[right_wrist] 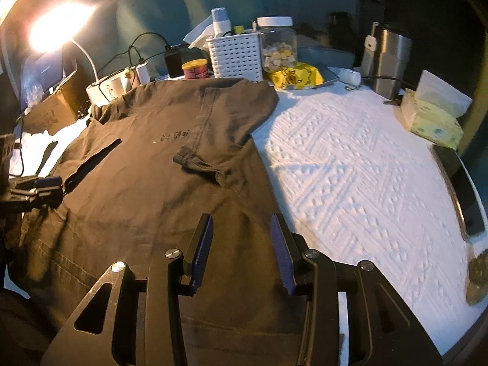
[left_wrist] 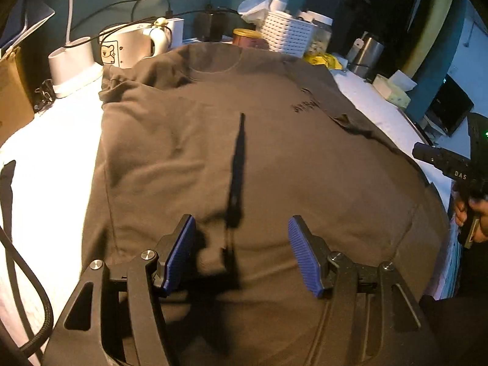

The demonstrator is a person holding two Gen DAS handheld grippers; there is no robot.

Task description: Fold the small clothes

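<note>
Your left gripper (left_wrist: 242,253) hangs with its jaws wide apart and holding nothing, low over the near part of the brown T-shirt (left_wrist: 259,158). In this left wrist view the shirt lies flat on the white textured cloth (left_wrist: 52,158), collar at the far end, hem toward you, so its long axis runs near to far. The left sleeve (left_wrist: 128,82) is bunched at the far left. A thin dark strip, most likely a shadow, crosses the chest. If you close here you would likely pinch a single layer mid-body and drag the whole shirt out of line; go for an edge instead.

Your right gripper (right_wrist: 241,250) is also spread open and empty, over the shirt's near right edge, where brown fabric meets the white cloth. In the right wrist view the right sleeve (right_wrist: 210,164) already lies folded inward across the chest, its cuff crumpled. Lifting the side carelessly could flip that sleeve back out. The clutter at the far edge, the white basket (right_wrist: 236,56) and jar (right_wrist: 277,47), sits just beyond the collar, so a push forward could snag it.
</note>
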